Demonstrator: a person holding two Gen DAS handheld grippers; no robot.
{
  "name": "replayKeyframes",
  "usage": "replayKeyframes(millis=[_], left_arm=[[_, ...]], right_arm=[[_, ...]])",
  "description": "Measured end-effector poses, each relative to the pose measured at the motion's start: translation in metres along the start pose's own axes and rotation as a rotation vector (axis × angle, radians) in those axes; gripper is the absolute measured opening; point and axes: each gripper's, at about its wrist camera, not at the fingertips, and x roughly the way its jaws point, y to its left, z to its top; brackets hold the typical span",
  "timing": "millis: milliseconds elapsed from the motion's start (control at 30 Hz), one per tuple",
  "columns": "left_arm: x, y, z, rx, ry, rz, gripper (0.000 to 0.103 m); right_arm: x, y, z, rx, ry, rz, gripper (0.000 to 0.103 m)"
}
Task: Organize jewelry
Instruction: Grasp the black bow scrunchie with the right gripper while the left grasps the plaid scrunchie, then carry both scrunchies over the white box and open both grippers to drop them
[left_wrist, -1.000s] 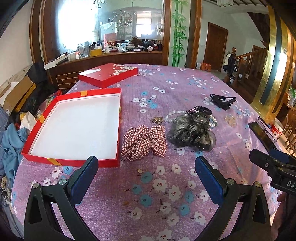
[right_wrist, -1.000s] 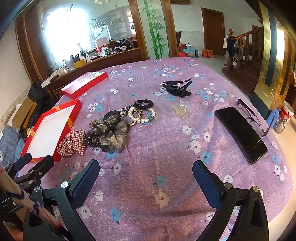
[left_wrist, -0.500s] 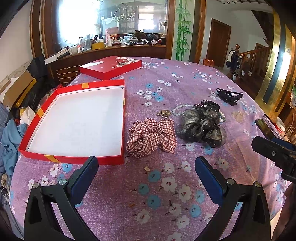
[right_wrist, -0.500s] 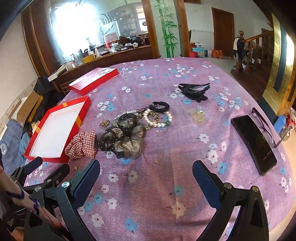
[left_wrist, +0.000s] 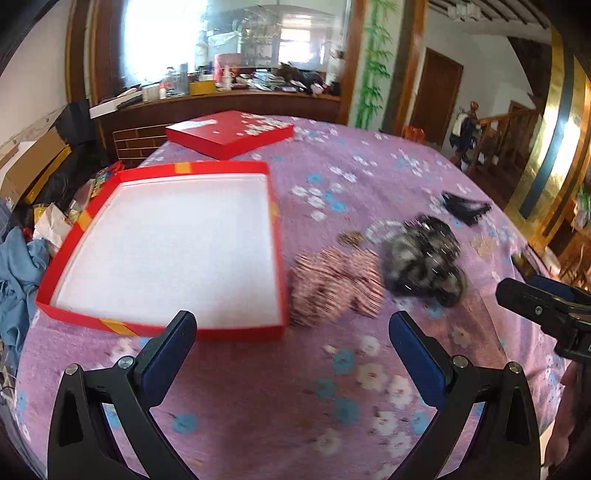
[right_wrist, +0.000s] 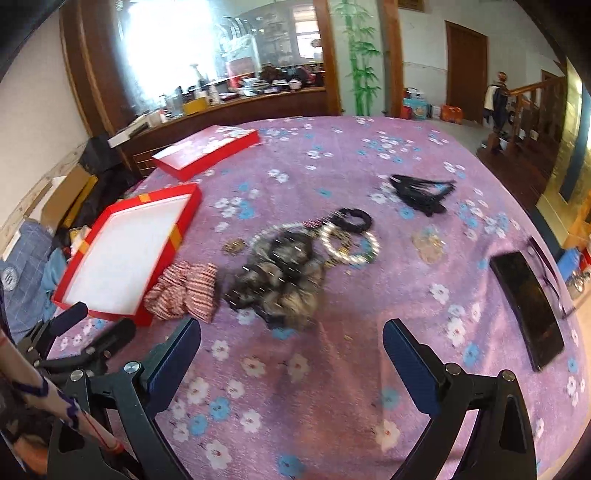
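Both claws are hanging wide open over the purple flower-print worktop cloth (right_wrist: 332, 387), gripping nothing: the left claw (left_wrist: 291, 343) is pointing at the near edge of the shallow red cardboard box with the white lining (left_wrist: 166, 243), and the right claw (right_wrist: 291, 350) is facing the heap of accessories. By my reading, this is the approach step, with no item yet picked up and the box holding nothing.

Seen from the right claw, the red-and-white plaid fabric scrunchie (right_wrist: 184, 291) is lying at about 11 o'clock, just beside the box corner, with the dark grey gauzy scrunchie (right_wrist: 280, 273) at 12 o'clock, near it. Beyond that are lying a white pearl bracelet (right_wrist: 349, 245), a black hair tie (right_wrist: 352, 219) and a black claw hair clip (right_wrist: 421, 192) at 1 o'clock.

Next, I judge, one claw needs lowering around a scrunchie and closing gently on the soft fabric, then carrying it into the box at 10 o'clock.
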Motion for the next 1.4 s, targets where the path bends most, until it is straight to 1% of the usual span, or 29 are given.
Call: replayKeyframes(millis=[67,100,200,300,367,400,433,467,500,533,567,600,667,733,767,800,833,867,900,933,967,1000,1033,1067,1100,1133,1200,1400], left_arm=[[-0.002,0.017,0.003,-0.023,-0.008,0.014,0.103],[-0.003,0.026,0.004,-0.041,-0.012,0.023,0.103],[-0.004,0.04,0.005,-0.062,-0.011,0.018,0.103],[-0.006,0.04,0.003,-0.046,-0.012,-0.008,0.103],[-0.007,0.036,0.004,-0.022,-0.014,-0.014,0.102],[-0.007,0.031,0.004,-0.005,-0.014,-0.027,0.098],[-0.006,0.026,0.005,0.016,-0.009,-0.044,0.096],[-0.005,0.022,0.005,0.027,-0.006,-0.057,0.093],[-0.001,0.016,0.008,0.047,0.004,-0.086,0.088],[0.002,0.01,0.009,0.064,0.015,-0.105,0.084],[0.006,0.004,0.011,0.076,0.027,-0.117,0.077],[0.012,-0.004,0.013,0.094,0.046,-0.131,0.074],[0.023,-0.022,0.016,0.137,0.074,-0.153,0.074],[0.034,-0.042,0.017,0.186,0.094,-0.138,0.074],[0.04,-0.054,0.019,0.222,0.099,-0.143,0.074],[0.047,-0.059,0.021,0.237,0.105,-0.137,0.074],[0.058,-0.064,0.023,0.239,0.129,-0.101,0.073],[0.065,-0.065,0.026,0.238,0.145,-0.086,0.067],[0.076,-0.067,0.028,0.242,0.175,-0.079,0.066],[0.085,-0.068,0.028,0.243,0.196,-0.06,0.066],[0.092,-0.068,0.028,0.241,0.213,-0.033,0.064],[0.099,-0.07,0.027,0.246,0.234,-0.018,0.055],[0.104,-0.071,0.026,0.25,0.244,-0.023,0.048],[0.106,-0.07,0.024,0.243,0.248,-0.018,0.032],[0.104,-0.07,0.024,0.234,0.229,0.002,0.017],[0.1,-0.069,0.024,0.222,0.225,-0.021,0.014],[0.089,-0.065,0.027,0.175,0.215,-0.091,0.013],[0.039,-0.053,0.045,0.136,0.115,-0.156,0.013]], right_arm=[[0.008,0.005,0.007,-0.01,0.003,0.024,0.101],[0.014,0.009,0.011,-0.019,0.012,0.027,0.099],[0.038,0.018,0.017,-0.045,0.039,0.024,0.097],[0.068,0.022,0.02,-0.047,0.094,-0.001,0.087],[0.084,0.02,0.019,-0.04,0.136,-0.015,0.062],[0.091,0.018,0.017,-0.037,0.159,-0.013,0.038],[0.092,0.015,0.014,-0.029,0.17,-0.013,0.032],[0.089,0.009,0.013,-0.009,0.15,0.004,0.03],[0.084,0.005,0.012,0.0,0.132,0.012,0.024],[0.079,0.002,0.012,0.006,0.116,0.013,0.024],[0.073,-0.004,0.012,0.02,0.097,0.016,0.024],[0.065,-0.011,0.012,0.044,0.078,0.019,0.024],[0.055,-0.021,0.013,0.072,0.058,0.019,0.024],[0.044,-0.03,0.011,0.086,0.04,0.023,0.024],[0.041,-0.033,0.011,0.094,0.033,0.024,0.024],[0.036,-0.036,0.009,0.103,0.026,0.026,0.024],[0.034,-0.037,0.008,0.105,0.022,0.027,0.024],[0.03,-0.038,0.006,0.106,0.018,0.029,0.024],[0.027,-0.039,0.004,0.107,0.012,0.033,0.024],[0.023,-0.04,0.002,0.107,0.007,0.037,0.024],[0.023,-0.041,0.001,0.107,0.004,0.039,0.024],[0.02,-0.041,0.0,0.105,0.0,0.043,0.024],[0.018,-0.042,0.0,0.104,-0.003,0.047,0.024],[0.016,-0.042,-0.001,0.104,-0.008,0.053,0.024],[0.014,-0.043,-0.001,0.105,-0.011,0.057,0.024],[0.012,-0.043,-0.001,0.106,-0.016,0.06,0.024],[0.007,-0.043,0.0,0.106,-0.03,0.065,0.024],[-0.018,-0.037,0.007,0.077,-0.083,0.062,0.024]])
